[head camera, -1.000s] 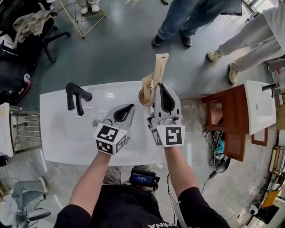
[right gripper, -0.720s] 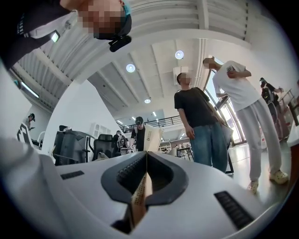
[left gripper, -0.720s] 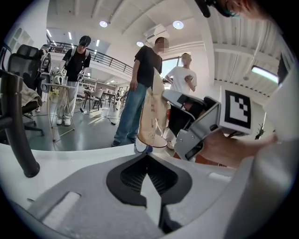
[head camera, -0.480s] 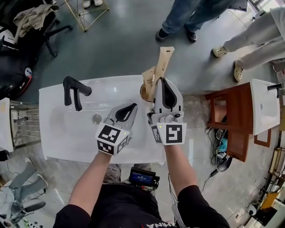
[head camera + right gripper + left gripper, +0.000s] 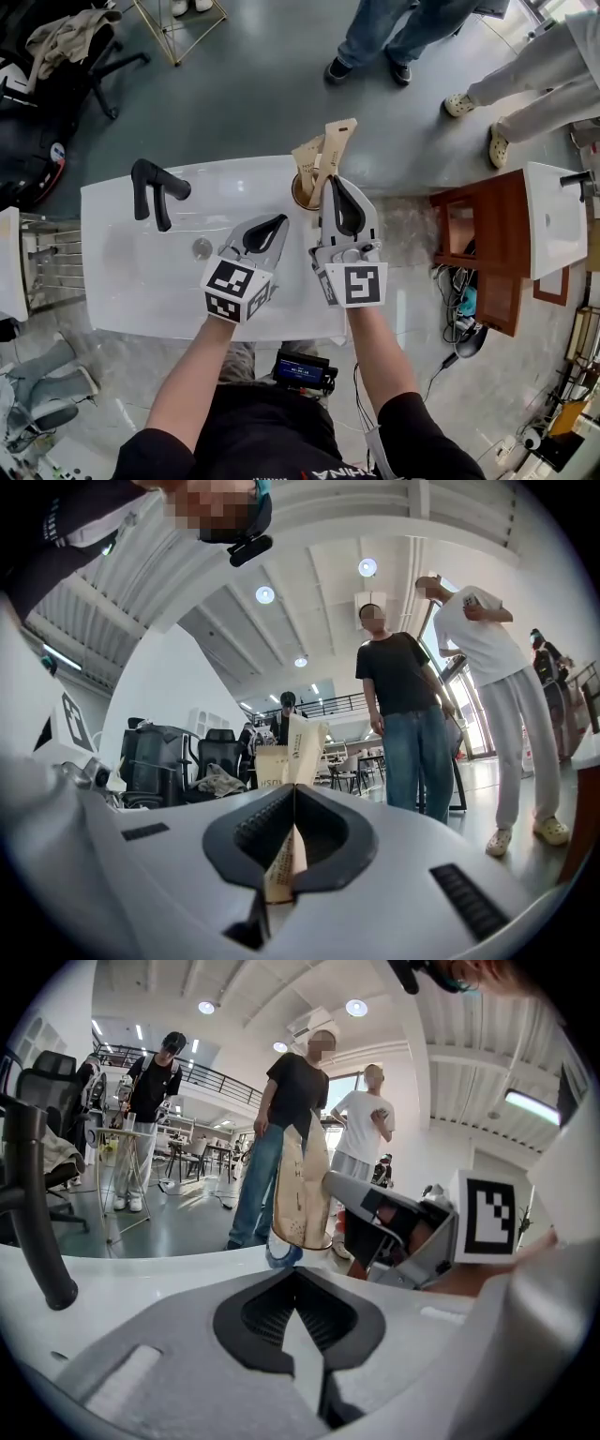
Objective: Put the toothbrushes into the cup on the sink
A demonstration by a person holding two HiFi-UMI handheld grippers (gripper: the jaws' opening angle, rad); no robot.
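Observation:
A brown cup [image 5: 299, 196] stands at the far edge of the white sink [image 5: 122, 300]. One toothbrush in a kraft paper packet [image 5: 307, 156] stands in it. My right gripper [image 5: 331, 180] is shut on a second packeted toothbrush [image 5: 337, 139], holding it upright right at the cup; whether its lower end is inside is hidden. In the right gripper view this packet [image 5: 284, 859] is pinched between the closed jaws. My left gripper [image 5: 278, 223] is shut and empty, over the basin to the left of the cup. The left gripper view shows the packets [image 5: 302, 1188] and my right gripper [image 5: 396, 1232].
A black faucet [image 5: 154, 191] stands at the sink's left, and the drain [image 5: 202, 247] is in the basin. People stand beyond the sink [image 5: 375, 37] [image 5: 525, 80]. A wooden cabinet [image 5: 483, 258] with another basin is at the right, and an office chair [image 5: 56, 56] at the far left.
My right gripper with its packeted toothbrush first rose a little, then came down closer to the cup. The left gripper has hardly moved.

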